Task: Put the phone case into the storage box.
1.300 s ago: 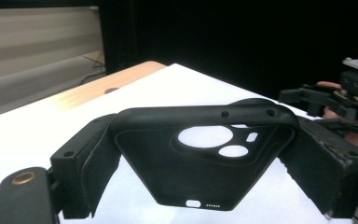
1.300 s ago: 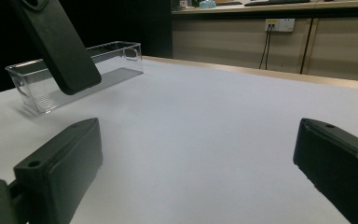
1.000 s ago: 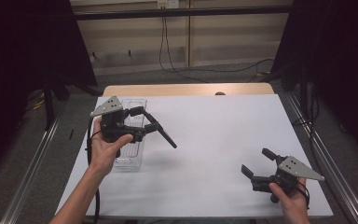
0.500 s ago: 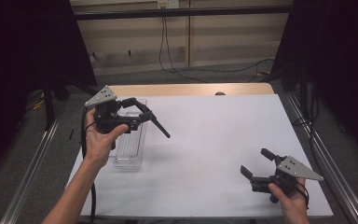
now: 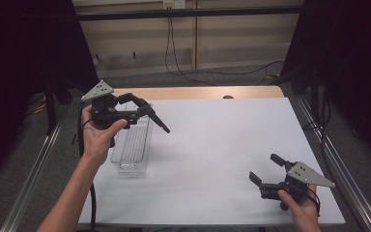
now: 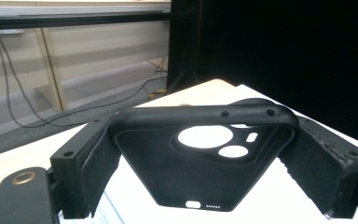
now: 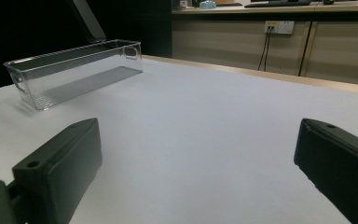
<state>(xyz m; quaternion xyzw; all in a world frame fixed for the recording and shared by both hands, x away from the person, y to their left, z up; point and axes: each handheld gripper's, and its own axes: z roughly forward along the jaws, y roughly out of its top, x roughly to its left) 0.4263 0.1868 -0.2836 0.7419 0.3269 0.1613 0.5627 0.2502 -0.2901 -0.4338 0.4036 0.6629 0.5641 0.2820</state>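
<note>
I have the black phone case (image 6: 205,158) clamped between the left gripper (image 5: 142,112)'s jaws, lifted above the clear bin (image 5: 134,145), so next I judge it needs lowering in, while the right gripper (image 5: 265,171) rests wide open well right of the bin.

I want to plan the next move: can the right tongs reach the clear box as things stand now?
Probably yes. The right tongs are open and hold nothing, and bare white table lies between them and the clear box, though the box stands far across on the left.
</note>
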